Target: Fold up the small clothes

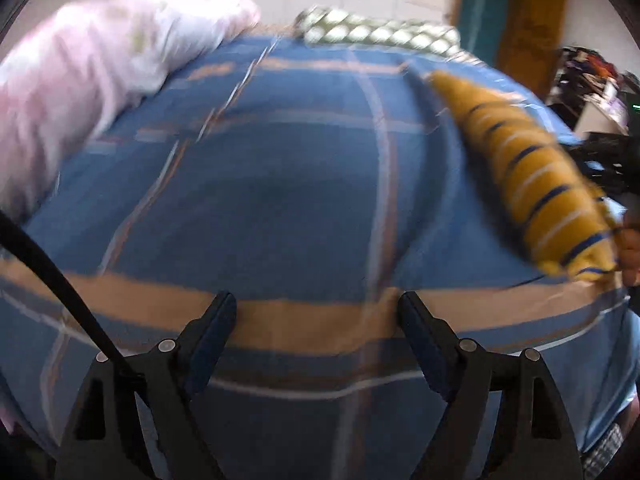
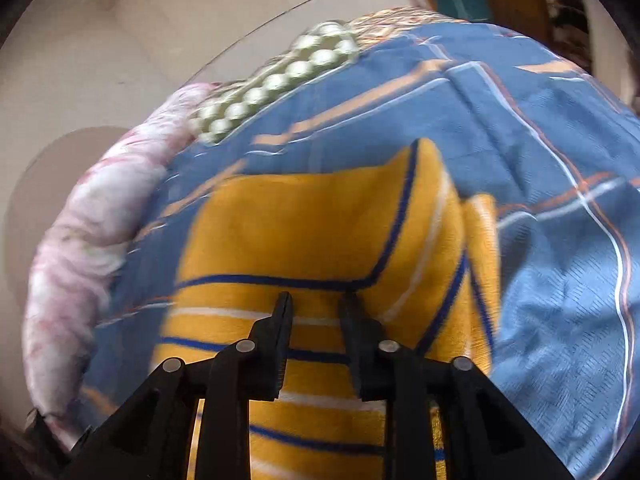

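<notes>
The mustard-yellow knit garment with thin navy and white stripes (image 2: pixel 320 240) lies on a blue plaid bedsheet with tan and white lines (image 2: pixel 560 280), and both views are smeared by motion blur, so weave and edges are hard to read. In the right wrist view the right tongs (image 2: pixel 316 300) sit low over the garment's near part with the 2 fingers drawn close together; a small fold of yellow cloth rises between their tips and appears to be pinched, though the blur leaves the contact itself unclear. The garment's far edge is raised and curled, its lower end is cut off by the frame, and the tongs' body hides part of the near stripes. In the left wrist view the left tongs (image 1: pixel 316 308) are spread wide with nothing between the fingers, hovering above a tan band of the bedsheet (image 1: pixel 280 180), well apart from the garment (image 1: pixel 532 176), which shows there only as a narrow striped strip at the right, its near end cut off by the lens rim. A pale pink and white mottled bundle of cloth (image 1: pixel 100 72) lies at the bedsheet's left edge, and a green and white chequered cloth (image 1: pixel 380 34) lies along the far edge, both too blurred to identify further.
</notes>
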The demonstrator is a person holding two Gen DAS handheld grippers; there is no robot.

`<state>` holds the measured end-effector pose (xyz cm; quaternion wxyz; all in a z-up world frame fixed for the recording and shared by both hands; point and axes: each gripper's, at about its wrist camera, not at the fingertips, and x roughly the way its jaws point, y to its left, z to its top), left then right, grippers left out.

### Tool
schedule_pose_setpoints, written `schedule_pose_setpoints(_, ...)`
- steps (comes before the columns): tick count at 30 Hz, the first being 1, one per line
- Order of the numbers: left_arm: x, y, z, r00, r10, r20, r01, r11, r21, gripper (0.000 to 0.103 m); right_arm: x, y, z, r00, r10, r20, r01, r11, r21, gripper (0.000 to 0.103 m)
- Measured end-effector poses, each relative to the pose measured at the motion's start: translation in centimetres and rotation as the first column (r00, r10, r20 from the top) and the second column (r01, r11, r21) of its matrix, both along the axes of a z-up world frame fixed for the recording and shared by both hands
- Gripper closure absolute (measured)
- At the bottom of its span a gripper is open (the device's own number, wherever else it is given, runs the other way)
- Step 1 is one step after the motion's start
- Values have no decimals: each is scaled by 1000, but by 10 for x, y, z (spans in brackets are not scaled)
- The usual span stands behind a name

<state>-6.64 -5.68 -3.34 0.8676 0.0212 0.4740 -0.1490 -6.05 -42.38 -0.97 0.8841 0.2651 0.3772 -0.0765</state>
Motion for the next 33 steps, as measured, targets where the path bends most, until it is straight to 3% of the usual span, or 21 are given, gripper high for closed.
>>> schedule_pose_setpoints(3, -5, -2, -5, 998, 0, 61, 0, 1000, 8, 10, -12, 27, 21, 998, -49, -26, 43, 983, -179, 77)
schedule_pose_setpoints(5, -7, -7, -9, 996, -8, 89, 5, 999, 35, 4, -20, 52, 41, 999, 48, 16, -43, 975, -219, 72)
schedule_pose_setpoints(8, -6, -9, -12, 992, 4, 122, -7, 1000, 26, 2, -16, 71, 56, 981, 170, 92, -163, 983, -83, 72)
schedule_pose_setpoints(11, -4, -11, -11, 990, 1, 138, -3, 1000, 17, 2, -6, 82, 49, 964, 227, 137, -241, 967, 88, 72)
schedule_pose_setpoints(14, -7, -12, -10, 988, -2, 155, 0, 1000, 16, 2, 15, 86, 9, 960, 278, 46, -280, 926, 253, 70)
schedule_pose_setpoints(15, -8, -13, -10, 987, -3, 158, 1, 1000, 15, 2, 14, 86, -8, 967, 256, -8, -243, 929, 277, 71)
schedule_pose_setpoints(16, -9, -13, -10, 987, -5, 160, 2, 1000, 15, 2, 5, 88, -18, 971, 241, 5, -233, 931, 282, 73)
schedule_pose_setpoints(18, -10, -13, -10, 987, -7, 163, 5, 1000, 14, 2, -16, 91, -17, 972, 230, 56, -236, 938, 252, 73)
schedule_pose_setpoints(21, -12, -14, -10, 987, -7, 163, 5, 1000, 12, 2, -45, 91, -25, 969, 247, 10, -242, 941, 238, 73)
schedule_pose_setpoints(24, -12, -13, -10, 986, -10, 164, 9, 1000, 6, 2, -86, 87, -15, 972, 231, 48, -236, 951, 198, 73)
schedule_pose_setpoints(26, -13, -13, -10, 986, -11, 165, 11, 1000, 1, 2, -112, 83, -10, 974, 222, 42, -226, 956, 190, 65)
schedule_pose_setpoints(30, -13, -13, -10, 986, -22, 165, 22, 1000, 3, 1, -158, 79, -7, 987, 159, 11, -160, 983, 87, 61)
schedule_pose_setpoints(33, -12, -15, -10, 988, -23, 150, 21, 1000, 14, 0, -181, 72, -12, 993, 119, 0, -118, 991, 59, 61)
